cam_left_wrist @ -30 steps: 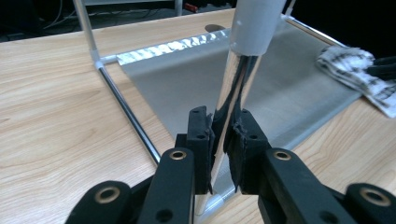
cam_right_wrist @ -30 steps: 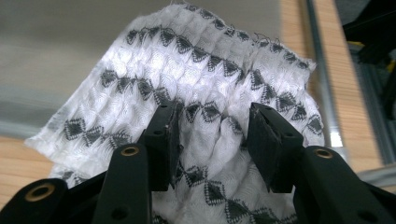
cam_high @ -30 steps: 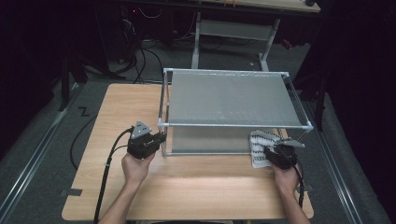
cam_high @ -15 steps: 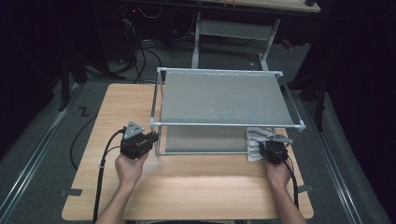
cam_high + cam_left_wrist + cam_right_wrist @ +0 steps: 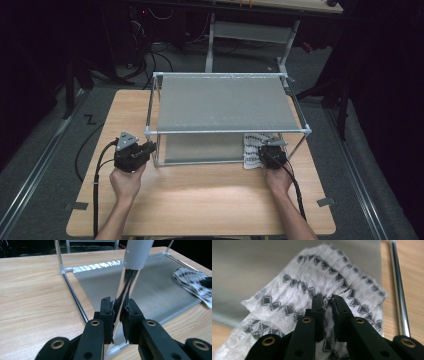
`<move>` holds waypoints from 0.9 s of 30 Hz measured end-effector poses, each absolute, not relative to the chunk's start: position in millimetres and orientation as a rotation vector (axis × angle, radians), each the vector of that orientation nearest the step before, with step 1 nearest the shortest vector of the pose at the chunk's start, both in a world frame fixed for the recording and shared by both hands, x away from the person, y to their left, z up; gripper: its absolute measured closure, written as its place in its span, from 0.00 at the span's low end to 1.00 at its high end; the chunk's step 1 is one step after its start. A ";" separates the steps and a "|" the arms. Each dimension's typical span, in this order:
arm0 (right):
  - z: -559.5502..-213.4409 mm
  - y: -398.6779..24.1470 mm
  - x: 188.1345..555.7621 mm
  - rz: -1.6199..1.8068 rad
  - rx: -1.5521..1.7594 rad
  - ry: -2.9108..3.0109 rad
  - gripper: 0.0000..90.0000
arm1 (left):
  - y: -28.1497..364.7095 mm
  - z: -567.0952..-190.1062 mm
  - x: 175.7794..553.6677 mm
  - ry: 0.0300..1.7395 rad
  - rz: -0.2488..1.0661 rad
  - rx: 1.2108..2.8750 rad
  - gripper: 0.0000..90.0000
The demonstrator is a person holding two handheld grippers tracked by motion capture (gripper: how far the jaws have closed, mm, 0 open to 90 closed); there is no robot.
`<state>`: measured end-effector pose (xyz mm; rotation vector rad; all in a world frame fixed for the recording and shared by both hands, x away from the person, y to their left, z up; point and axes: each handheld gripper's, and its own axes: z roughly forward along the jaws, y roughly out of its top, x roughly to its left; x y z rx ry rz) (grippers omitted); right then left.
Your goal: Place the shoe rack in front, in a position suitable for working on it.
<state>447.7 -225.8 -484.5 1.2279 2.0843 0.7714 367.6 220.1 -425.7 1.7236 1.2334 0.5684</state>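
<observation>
A metal-tube rack (image 5: 148, 145) with a grey upper shelf (image 5: 220, 102) stands on the wooden table (image 5: 200, 200). My left gripper (image 5: 151, 146) is shut on the rack's front-left upright post (image 5: 130, 277), which the jaws (image 5: 119, 306) pinch from both sides. A white cloth with a black pattern (image 5: 251, 147) lies on the lower shelf (image 5: 262, 265) at the rack's front right. My right gripper (image 5: 264, 149) has just been closing on it, and the jaws (image 5: 327, 298) now pinch a fold of the cloth (image 5: 312, 285).
The rack's chrome bottom rail (image 5: 398, 290) runs just right of the cloth. Another rail (image 5: 75, 297) lies along the table at the rack's left side. Cables trail from both grippers toward the front edge. Bare wood stretches in front of the rack.
The rack has slid left across the table with my left gripper on its post. My right gripper moved left onto the cloth and its jaws went from open to shut.
</observation>
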 end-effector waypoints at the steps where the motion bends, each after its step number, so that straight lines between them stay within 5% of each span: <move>1: -483.1 -227.3 445.6 0.778 1.205 2.090 0.91 | 220.0 -425.6 367.7 1.233 0.568 1.725 0.88; 13: -486.7 -291.6 406.4 0.773 1.362 2.044 0.94 | 219.9 -425.5 367.5 1.237 0.567 1.723 0.88; 27: -459.9 -304.3 404.0 0.800 1.345 1.942 0.94 | 218.3 -425.5 366.5 1.220 0.600 1.746 0.89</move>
